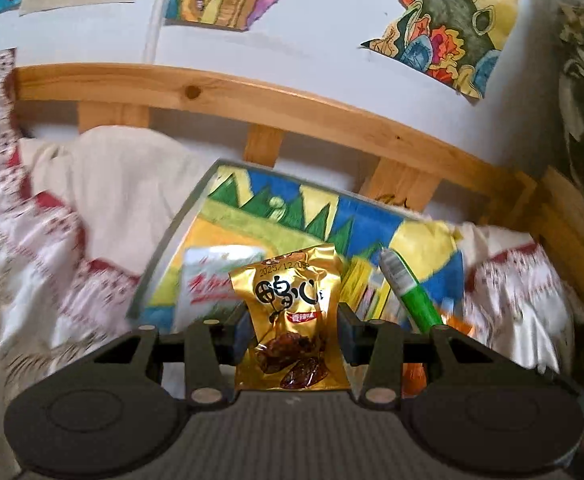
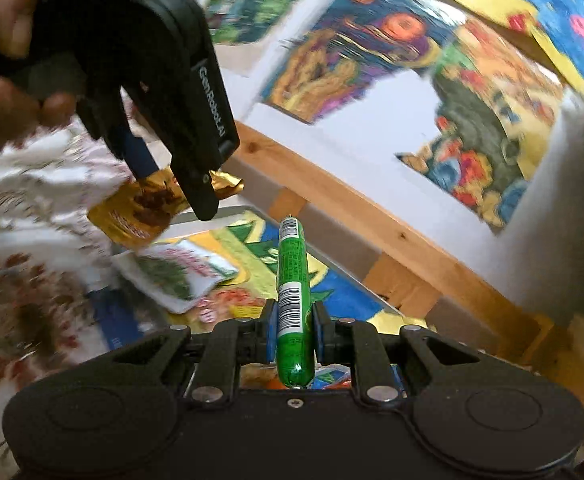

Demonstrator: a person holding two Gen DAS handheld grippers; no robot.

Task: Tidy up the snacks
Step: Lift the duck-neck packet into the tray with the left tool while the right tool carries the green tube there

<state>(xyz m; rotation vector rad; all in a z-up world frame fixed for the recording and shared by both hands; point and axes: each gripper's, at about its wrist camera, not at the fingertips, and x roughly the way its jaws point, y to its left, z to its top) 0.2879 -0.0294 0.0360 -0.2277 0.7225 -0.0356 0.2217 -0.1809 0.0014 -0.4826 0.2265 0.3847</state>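
My left gripper (image 1: 293,330) is shut on a gold snack packet (image 1: 292,316) printed with dark dried fruit, held upright above the glass tabletop (image 1: 160,248). My right gripper (image 2: 294,330) is shut on a green sausage stick (image 2: 292,300) with a barcode label, its tip pointing away from me. The right wrist view also shows the left gripper (image 2: 172,184) at upper left, a hand (image 2: 8,40) around its handle, and the gold packet (image 2: 136,210) hanging from it. The green stick (image 1: 408,288) appears to the right in the left wrist view. A white snack pouch (image 2: 180,276) lies on the table.
The glass top covers a bright drawing (image 1: 288,208). A patterned white and red cloth (image 1: 44,240) lies to the left and right. A wooden rail (image 1: 252,100) runs behind, below a white wall with coloured pictures (image 1: 444,24). Yellow packets (image 1: 366,284) sit beside the stick.
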